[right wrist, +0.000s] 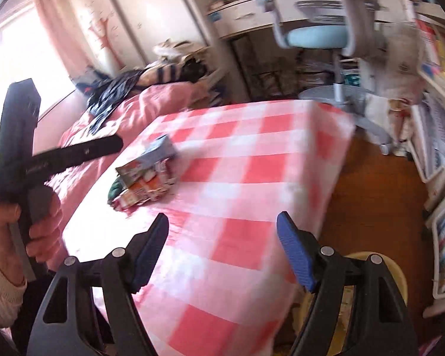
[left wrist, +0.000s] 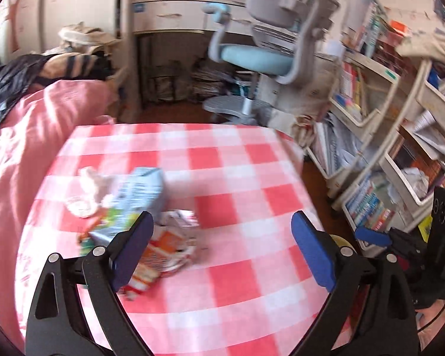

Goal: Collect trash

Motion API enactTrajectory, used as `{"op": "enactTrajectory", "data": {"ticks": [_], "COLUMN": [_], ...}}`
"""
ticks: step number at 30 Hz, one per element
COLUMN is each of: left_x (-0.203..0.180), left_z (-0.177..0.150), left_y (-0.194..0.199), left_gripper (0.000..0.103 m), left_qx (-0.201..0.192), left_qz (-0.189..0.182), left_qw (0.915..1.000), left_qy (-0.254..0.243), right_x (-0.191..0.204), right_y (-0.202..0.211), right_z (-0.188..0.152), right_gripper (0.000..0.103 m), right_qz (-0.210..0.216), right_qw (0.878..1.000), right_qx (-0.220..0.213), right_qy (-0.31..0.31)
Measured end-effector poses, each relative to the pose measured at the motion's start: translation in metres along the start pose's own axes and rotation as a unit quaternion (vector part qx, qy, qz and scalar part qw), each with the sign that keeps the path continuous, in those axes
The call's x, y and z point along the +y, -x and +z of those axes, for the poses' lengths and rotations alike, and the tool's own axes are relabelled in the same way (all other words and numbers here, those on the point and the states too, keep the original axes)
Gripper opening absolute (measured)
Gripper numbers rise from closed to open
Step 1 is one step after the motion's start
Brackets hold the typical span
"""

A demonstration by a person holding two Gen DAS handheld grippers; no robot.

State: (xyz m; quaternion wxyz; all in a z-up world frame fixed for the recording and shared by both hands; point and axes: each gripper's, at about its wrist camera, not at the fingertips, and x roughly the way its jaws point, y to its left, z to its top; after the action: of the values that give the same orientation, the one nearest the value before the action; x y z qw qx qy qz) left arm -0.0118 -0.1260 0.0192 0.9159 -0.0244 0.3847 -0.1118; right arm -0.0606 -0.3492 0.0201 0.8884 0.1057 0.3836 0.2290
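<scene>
A pile of trash lies on the red-and-white checked table (left wrist: 228,270): a light blue carton (left wrist: 139,195), an orange-and-white flattened carton (left wrist: 160,255), crumpled white tissue (left wrist: 95,181) and a small round lid (left wrist: 80,204). My left gripper (left wrist: 222,249) is open and empty, its left finger just over the orange carton. In the right wrist view the same pile (right wrist: 145,175) lies at the table's (right wrist: 237,237) left side. My right gripper (right wrist: 222,252) is open and empty, above the table's near part. A yellow bin (right wrist: 370,270) stands below the table's right edge.
A bed with a pink quilt (left wrist: 23,136) borders the table on the left. A grey-and-blue desk chair (left wrist: 267,44) and white desk stand behind. Bookshelves (left wrist: 385,118) line the right side. The left gripper's handle (right wrist: 23,154), held by a hand, shows at the left.
</scene>
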Motion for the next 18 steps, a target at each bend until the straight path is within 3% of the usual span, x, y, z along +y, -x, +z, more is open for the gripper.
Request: {"op": "enactTrajectory", "data": {"ticks": [3,5,7,12,16,18], "left_x": [0.036,0.058,0.077,0.118,0.138,0.143], "left_z": [0.002,0.002,0.002,0.001,-0.004,-0.007], "left_y": [0.016,0.025,0.033,0.046,0.058,0.064], "left_gripper": [0.091,0.092,0.092,0.092,0.092,0.093], "left_qx": [-0.01,-0.018,-0.021,-0.024,-0.029,-0.034], "left_qz": [0.007,0.013,0.016,0.007,0.001,0.001], "left_qw": [0.9997,0.9991,0.9982,0.9937,0.9899,0.9893], "left_qy": [0.023,0.037,0.055,0.109,0.139,0.142], "right_x": [0.029,0.046,0.071,0.123,0.153,0.168], "right_y": [-0.021,-0.041,-0.058,-0.084,-0.087,-0.085], "right_z": [0.003,-0.003,-0.012,-0.036,-0.043,-0.049], "right_gripper": [0.074,0.078,0.078,0.078,0.078,0.079], "right_qz": [0.038,0.08,0.085,0.183,0.244,0.285], "right_qw": [0.998,0.993,0.987,0.959,0.942,0.928], "right_qx": [0.032,0.079,0.116,0.199,0.223,0.238], "right_qy": [0.024,0.031,0.065,0.083,0.059,0.041]}}
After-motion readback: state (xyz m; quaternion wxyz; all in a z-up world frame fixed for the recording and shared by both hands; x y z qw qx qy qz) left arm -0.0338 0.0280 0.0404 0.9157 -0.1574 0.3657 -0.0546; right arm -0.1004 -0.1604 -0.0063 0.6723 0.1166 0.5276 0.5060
